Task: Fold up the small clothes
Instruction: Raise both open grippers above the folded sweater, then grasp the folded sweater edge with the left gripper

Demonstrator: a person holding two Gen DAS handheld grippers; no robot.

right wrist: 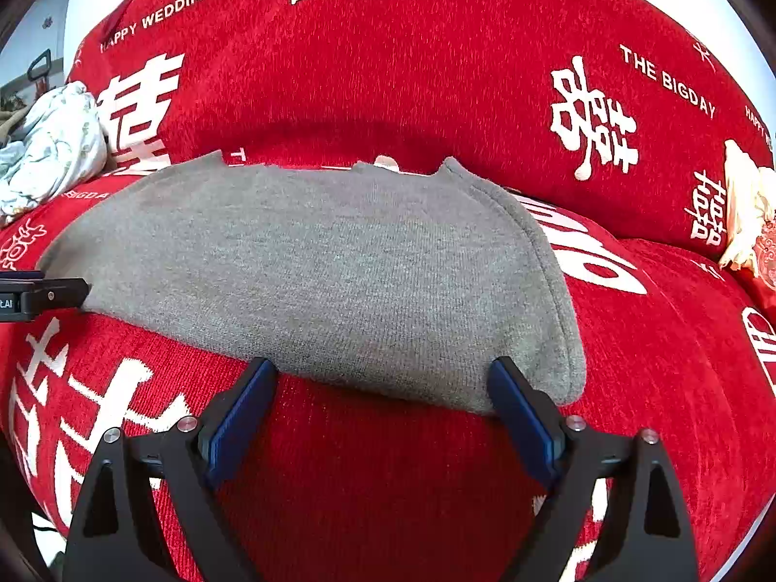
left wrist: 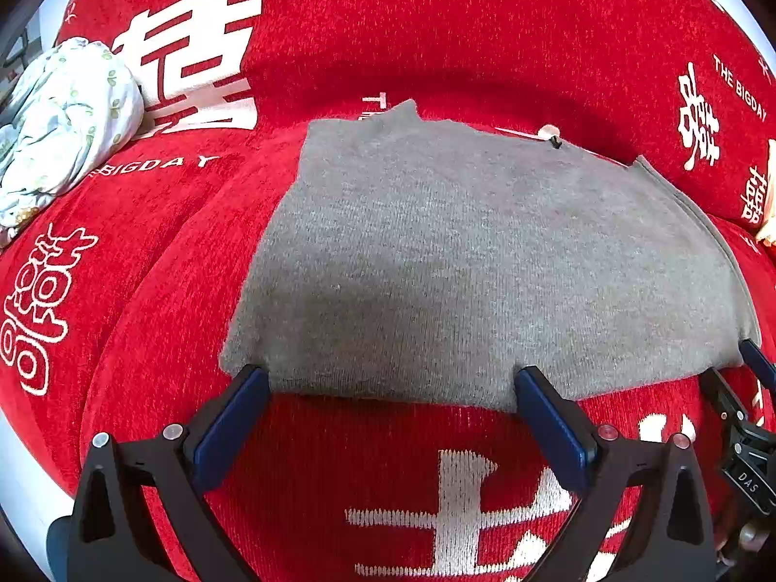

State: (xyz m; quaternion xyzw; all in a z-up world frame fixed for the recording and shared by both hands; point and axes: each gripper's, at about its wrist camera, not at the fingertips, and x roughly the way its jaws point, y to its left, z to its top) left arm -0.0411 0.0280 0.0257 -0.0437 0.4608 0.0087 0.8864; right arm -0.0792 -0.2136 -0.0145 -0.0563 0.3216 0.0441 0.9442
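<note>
Grey cloth (left wrist: 436, 252) laid flat on red sofa cover (left wrist: 388, 48), long side left to right. Left gripper (left wrist: 393, 388) and right gripper (right wrist: 383, 378) opened wide, nothing held. Near edge touched by fingertips of both; right end nearer right gripper.

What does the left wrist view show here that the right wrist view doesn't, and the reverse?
Left wrist view only: the left gripper, jaws open at the near edge of the grey garment, and a small dark tag at the garment's far edge.
Right wrist view only: the right gripper, jaws open, and the words HAPPY WEDDING in full.
Both: the garment, the red cover, the pale floral bundle.
</note>
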